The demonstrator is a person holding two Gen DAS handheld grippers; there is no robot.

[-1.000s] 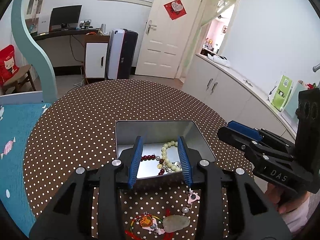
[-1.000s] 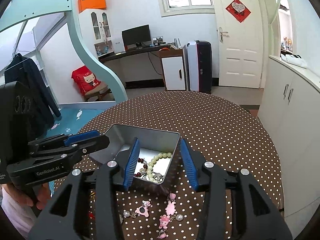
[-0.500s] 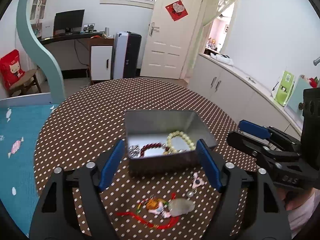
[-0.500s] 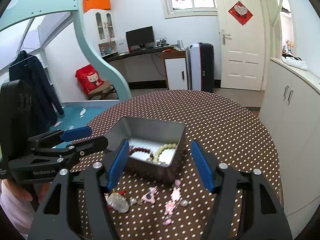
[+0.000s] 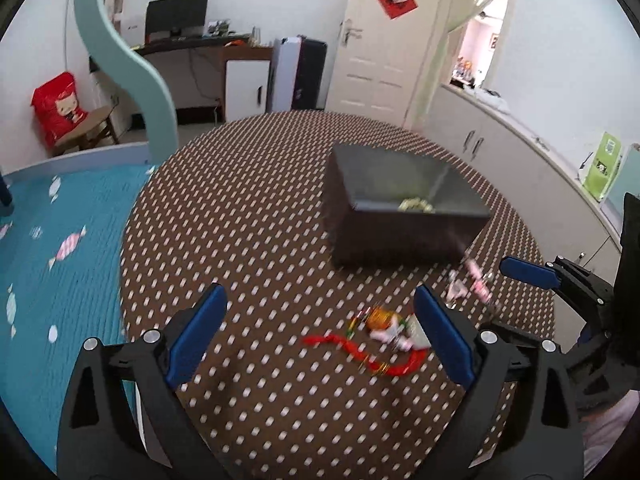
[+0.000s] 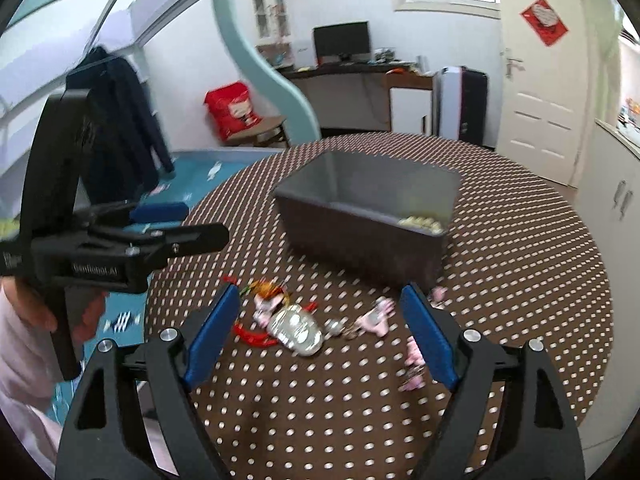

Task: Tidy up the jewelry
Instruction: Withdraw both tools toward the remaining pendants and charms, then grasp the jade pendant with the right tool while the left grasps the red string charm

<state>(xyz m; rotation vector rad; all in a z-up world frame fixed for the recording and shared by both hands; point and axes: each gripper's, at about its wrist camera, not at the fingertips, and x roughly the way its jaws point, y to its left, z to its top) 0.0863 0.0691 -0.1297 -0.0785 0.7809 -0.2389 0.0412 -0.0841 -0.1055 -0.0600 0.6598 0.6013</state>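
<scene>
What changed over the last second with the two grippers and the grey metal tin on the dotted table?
Both grippers pulled back from the grey metal tin. The left gripper and the right gripper went from narrow, over the tin's near wall, to wide open, holding nothing. The tin stayed on the brown polka-dot tablecloth, pale beads inside; the red-corded charm and pink trinkets lie loose.

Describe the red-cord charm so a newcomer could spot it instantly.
On the dotted table, look in front of the metal tin. The charm lies left of the pink trinkets; only it has a pale oval stone on a red cord.
</scene>
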